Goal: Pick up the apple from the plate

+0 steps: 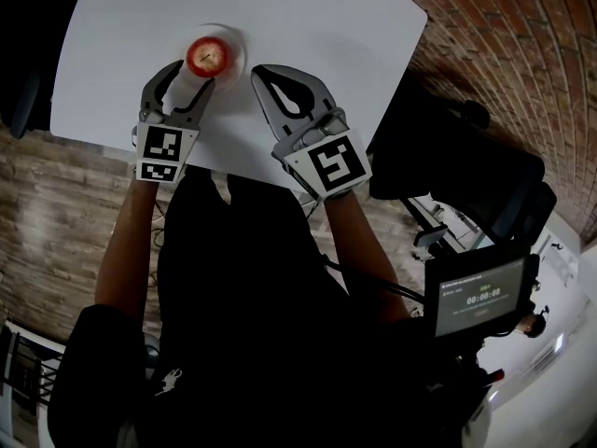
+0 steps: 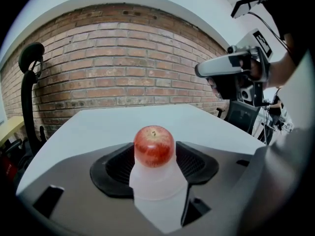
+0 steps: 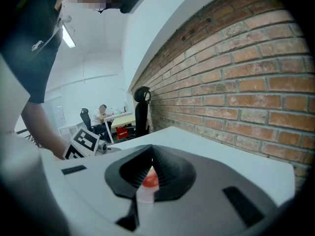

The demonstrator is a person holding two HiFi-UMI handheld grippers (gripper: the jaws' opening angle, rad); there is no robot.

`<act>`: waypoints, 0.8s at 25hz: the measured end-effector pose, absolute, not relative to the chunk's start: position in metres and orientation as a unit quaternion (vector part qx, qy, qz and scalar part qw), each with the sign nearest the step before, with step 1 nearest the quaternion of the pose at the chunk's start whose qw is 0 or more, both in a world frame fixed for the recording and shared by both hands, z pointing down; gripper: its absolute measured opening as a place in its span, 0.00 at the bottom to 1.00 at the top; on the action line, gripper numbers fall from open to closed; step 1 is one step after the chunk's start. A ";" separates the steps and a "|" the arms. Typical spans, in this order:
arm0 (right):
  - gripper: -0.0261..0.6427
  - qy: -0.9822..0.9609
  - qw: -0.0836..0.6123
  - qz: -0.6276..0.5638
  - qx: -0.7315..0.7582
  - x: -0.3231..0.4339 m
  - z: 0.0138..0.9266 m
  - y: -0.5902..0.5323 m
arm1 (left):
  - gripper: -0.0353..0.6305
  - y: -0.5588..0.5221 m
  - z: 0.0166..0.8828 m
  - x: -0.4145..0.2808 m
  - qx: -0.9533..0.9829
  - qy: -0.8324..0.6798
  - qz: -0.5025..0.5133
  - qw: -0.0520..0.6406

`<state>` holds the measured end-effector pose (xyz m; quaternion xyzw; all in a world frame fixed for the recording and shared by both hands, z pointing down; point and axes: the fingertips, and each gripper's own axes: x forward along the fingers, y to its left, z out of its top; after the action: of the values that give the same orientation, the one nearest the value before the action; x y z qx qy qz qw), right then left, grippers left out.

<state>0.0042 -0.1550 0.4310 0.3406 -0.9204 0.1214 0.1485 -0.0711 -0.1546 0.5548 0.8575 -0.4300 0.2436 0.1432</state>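
Note:
A red apple (image 1: 207,56) sits on a small white plate (image 1: 233,52) near the left front of the white table (image 1: 308,17). My left gripper (image 1: 189,80) is just in front of the plate, open, its jaws spread on either side of the plate's near edge. In the left gripper view the apple (image 2: 154,145) stands in the gap between the black pads (image 2: 110,171), with nothing pressing on it. My right gripper (image 1: 261,73) rests to the right of the plate with its jaws together and holds nothing. Through its narrow slit a sliver of the apple (image 3: 150,178) shows.
The table's near edge runs just under both grippers. A black office chair (image 1: 457,171) stands off the right side and a screen on a stand (image 1: 480,297) is lower right. A brick wall (image 2: 123,58) lies beyond the table, with another chair (image 2: 29,82) at the left.

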 end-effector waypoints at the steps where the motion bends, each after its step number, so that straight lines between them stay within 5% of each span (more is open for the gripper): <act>1: 0.04 -0.920 0.149 0.122 0.341 0.004 0.431 -0.155 | 0.43 -0.154 0.555 -0.071 0.858 -0.429 0.245 0.143; 20: 0.04 -0.919 0.150 0.125 0.343 0.003 0.432 -0.156 | 0.67 -0.160 0.569 -0.068 0.856 -0.421 0.271 0.128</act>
<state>0.0031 -0.1558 0.4319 0.3428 -0.9188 0.1253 0.1505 -0.0681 -0.1595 0.5692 0.8558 -0.4214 0.2714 0.1280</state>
